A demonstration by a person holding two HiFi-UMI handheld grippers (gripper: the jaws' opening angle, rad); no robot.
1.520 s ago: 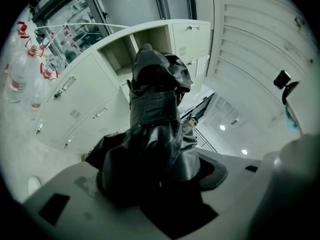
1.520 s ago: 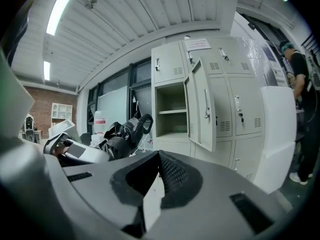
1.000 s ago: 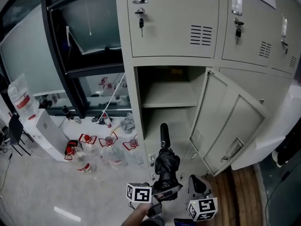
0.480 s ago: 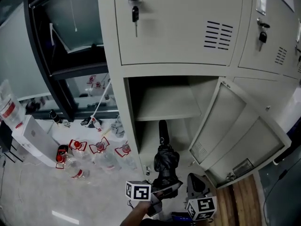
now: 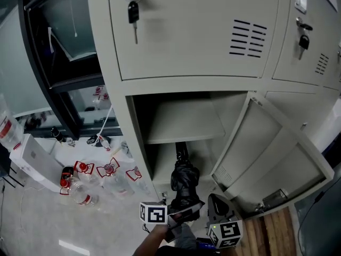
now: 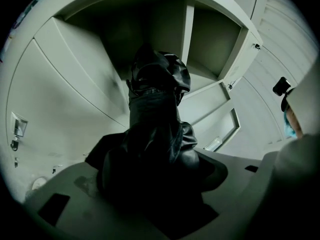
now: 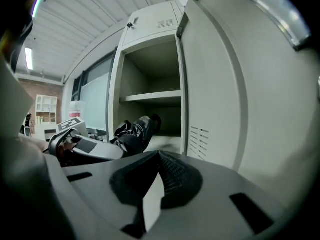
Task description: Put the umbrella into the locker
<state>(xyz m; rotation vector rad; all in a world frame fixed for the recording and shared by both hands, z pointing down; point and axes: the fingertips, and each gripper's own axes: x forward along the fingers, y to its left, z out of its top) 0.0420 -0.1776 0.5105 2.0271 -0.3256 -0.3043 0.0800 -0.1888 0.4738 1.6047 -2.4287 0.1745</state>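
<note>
Item: folded black fabric umbrella (image 5: 184,184), held level in your left tongs (image 5: 184,213) and pointing stub-handle first at the beige sheet-metal locker (image 5: 120,116). Change over the last second: you have closed in on the locker, which now fills far more of the head view, and the handle end sits at the mouth of the lower opening, just beneath the pale flat metal shelf (image 5: 181,124); the bulk of the umbrella is not yet inside. By my reading, only the final push into that compartment and the release remain. Left tongs: jaws spread wide and clamped on the umbrella's thick bundled end (the left gripper view is nearly filled by it). Right tongs (image 5: 216,209): pads pressed together, nothing between them, hanging just beside the umbrella near the swung-open locker door (image 5: 266,153). Materials: the canopy is glossy, crumpled, soft cloth in loose folds, likely to bunch or snag on the frame edge; the handle is a short dark rounded cylinder. The locker is smooth, matt painted steel with hard square edges and louvred vents.
</note>
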